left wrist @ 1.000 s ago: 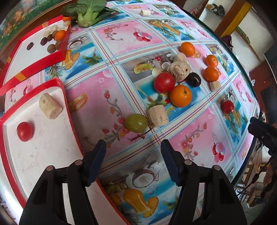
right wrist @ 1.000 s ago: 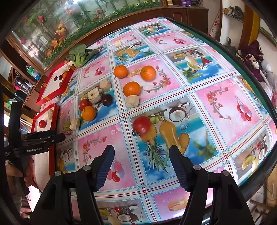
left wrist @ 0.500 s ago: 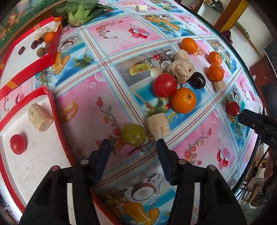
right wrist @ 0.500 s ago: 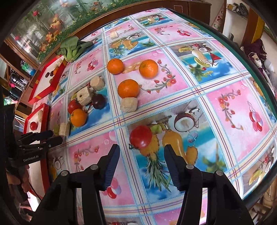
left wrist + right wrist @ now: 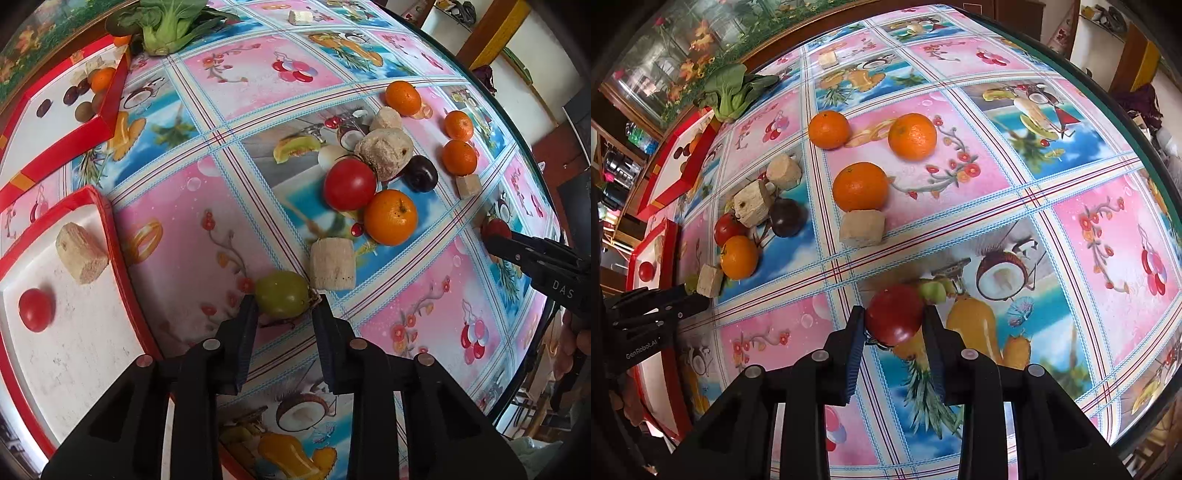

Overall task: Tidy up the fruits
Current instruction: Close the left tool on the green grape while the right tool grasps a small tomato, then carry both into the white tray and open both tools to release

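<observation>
In the left wrist view my left gripper [image 5: 284,306] points down at the fruit-print tablecloth. Its jaws are closing and both pads touch a small green fruit [image 5: 282,297] resting on the cloth. A beige chunk [image 5: 332,267] lies right beside that fruit. In the right wrist view my right gripper [image 5: 894,319] has its jaws closing too, with the pads pressed on a red tomato [image 5: 894,314] on the cloth. The right gripper [image 5: 517,247] also shows at the right edge of the left wrist view. The left gripper [image 5: 683,295] appears at the left of the right wrist view.
A red-rimmed white tray [image 5: 74,350] at the left holds a red tomato [image 5: 35,310] and a beige chunk [image 5: 81,254]. A second tray [image 5: 55,110] sits farther back beside a leafy green [image 5: 166,22]. A tomato [image 5: 349,184], oranges [image 5: 860,186], a dark plum [image 5: 421,173] and chunks cluster mid-table.
Both grippers have narrowed from wide open onto their fruit. The left one has come down around the green fruit, and the right one has moved forward and down onto the red tomato.
</observation>
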Available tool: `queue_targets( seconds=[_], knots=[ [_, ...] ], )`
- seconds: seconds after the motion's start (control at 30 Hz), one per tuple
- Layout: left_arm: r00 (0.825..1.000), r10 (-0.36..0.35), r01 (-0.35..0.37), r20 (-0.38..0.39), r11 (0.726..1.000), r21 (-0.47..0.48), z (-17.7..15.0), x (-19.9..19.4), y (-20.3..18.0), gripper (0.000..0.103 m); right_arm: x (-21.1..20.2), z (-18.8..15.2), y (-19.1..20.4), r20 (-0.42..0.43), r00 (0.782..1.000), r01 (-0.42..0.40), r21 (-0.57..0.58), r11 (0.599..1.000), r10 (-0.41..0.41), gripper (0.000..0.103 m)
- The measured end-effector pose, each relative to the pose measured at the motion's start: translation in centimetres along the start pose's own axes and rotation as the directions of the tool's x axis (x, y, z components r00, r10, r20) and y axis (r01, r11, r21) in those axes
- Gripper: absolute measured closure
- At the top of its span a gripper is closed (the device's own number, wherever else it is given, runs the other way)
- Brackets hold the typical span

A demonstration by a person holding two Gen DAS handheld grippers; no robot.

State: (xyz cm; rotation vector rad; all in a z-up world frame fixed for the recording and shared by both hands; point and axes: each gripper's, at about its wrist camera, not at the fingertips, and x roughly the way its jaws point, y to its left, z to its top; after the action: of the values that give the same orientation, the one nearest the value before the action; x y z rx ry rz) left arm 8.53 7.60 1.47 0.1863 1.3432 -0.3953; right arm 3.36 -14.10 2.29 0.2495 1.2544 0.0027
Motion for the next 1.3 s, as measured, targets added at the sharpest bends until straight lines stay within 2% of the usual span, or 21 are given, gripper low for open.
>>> queue_targets(
  seconds=[0.2,0.4,0.67,0.93,1.13,1.3],
  knots=[
    [0.999,-0.041,0.041,0.016,0.998,-0.041,-1.1,-0.9,0.6,0.076,-0.5,-0.5,-0.1,0.002,1.000,-0.025,0.021,0.999,0.025,0.071],
    [0.993,-0.094,0.098,0.068,0.993,-0.059,-3.0,-4.0,2.4,0.076,-2.0,-1.2,1.0,0.026,0.999,-0.032,0.030,0.999,0.031,0.071],
    [0.984,-0.119,0.127,0.129,0.990,-0.057,-6.1,-7.8,4.4,0.076,-4.5,-3.6,6.2,0.097,0.993,-0.065,-0.003,0.998,0.065,0.071],
    [0.984,-0.077,0.099,0.159,0.986,-0.136,-8.8,-9.7,8.3,0.076,-4.7,-6.2,13.5,0.059,0.989,-0.123,-0.139,0.983,0.132,0.071],
    [0.986,-0.018,0.054,0.168,0.976,-0.213,-9.4,-10.5,10.7,0.076,-5.1,-5.1,17.3,0.050,0.980,-0.177,-0.242,0.954,0.195,0.071],
    [0.987,0.021,0.026,0.162,0.958,-0.285,-8.5,-10.6,12.6,0.076,-4.7,-3.5,20.4,0.022,0.966,-0.233,-0.344,0.910,0.256,0.071]
  ],
)
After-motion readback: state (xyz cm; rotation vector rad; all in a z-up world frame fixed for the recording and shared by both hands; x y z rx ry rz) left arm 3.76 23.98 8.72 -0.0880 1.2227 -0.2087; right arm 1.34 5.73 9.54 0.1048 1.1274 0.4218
